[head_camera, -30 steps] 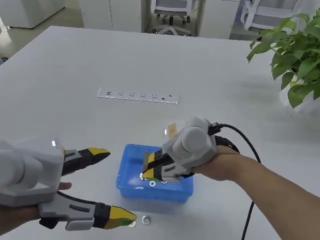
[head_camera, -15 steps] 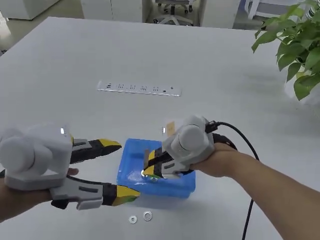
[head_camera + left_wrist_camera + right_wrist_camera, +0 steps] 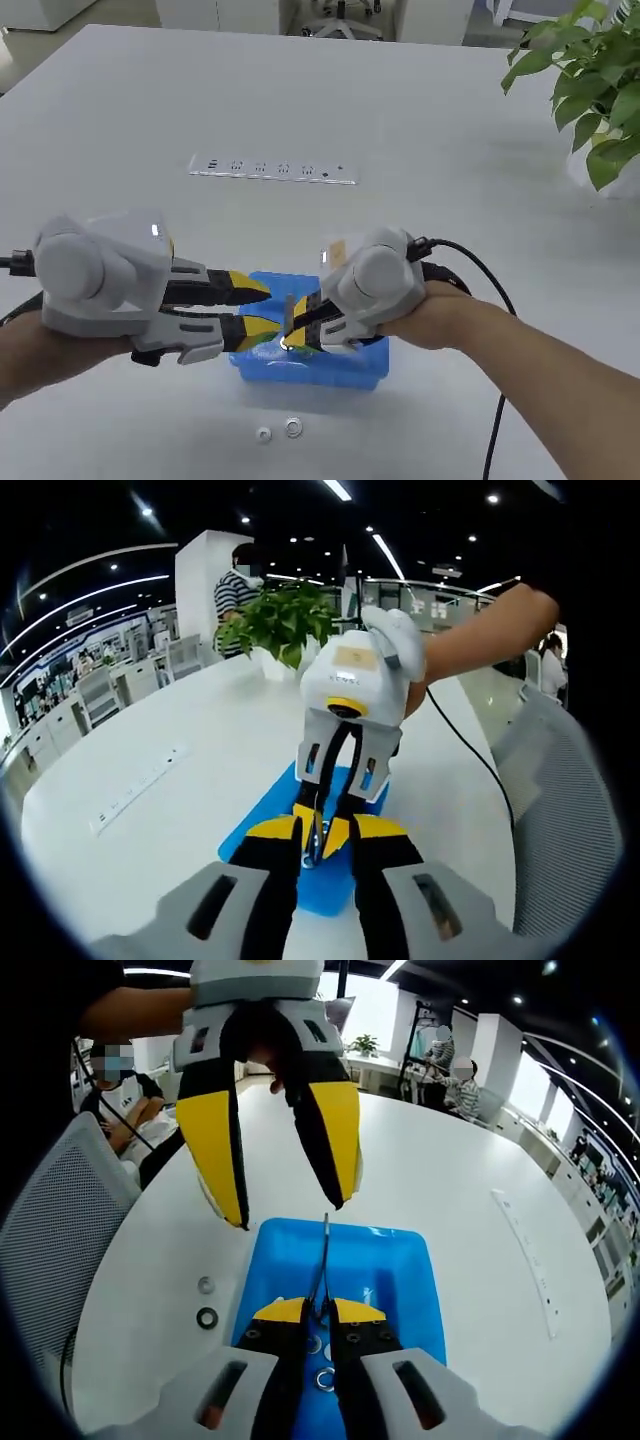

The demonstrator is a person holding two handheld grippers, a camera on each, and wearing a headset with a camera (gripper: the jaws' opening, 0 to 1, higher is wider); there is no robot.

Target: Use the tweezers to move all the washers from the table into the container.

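My right gripper [image 3: 320,1312] is shut on thin metal tweezers [image 3: 324,1250] that point forward over the blue container [image 3: 400,1280]. Facing it, my left gripper [image 3: 290,1212] stands open, its yellow fingertips just beyond the tweezers' tip. In the left gripper view the tweezers [image 3: 316,840] show in the narrow gap of the left gripper [image 3: 315,830]. In the head view both grippers, left [image 3: 268,308] and right [image 3: 295,340], meet above the container [image 3: 330,372]. Two washers [image 3: 293,428] lie on the table in front of it. Washers [image 3: 325,1378] also lie inside the container.
A white power strip [image 3: 272,170] lies farther back on the white table [image 3: 450,180]. A potted plant [image 3: 590,90] stands at the right edge. A black cable [image 3: 490,290] trails from the right gripper. Office chairs stand beyond the table.
My left gripper has moved up and right, from beside the loose washers to over the container, facing the right gripper. Its jaws have narrowed. The right gripper has kept its place.
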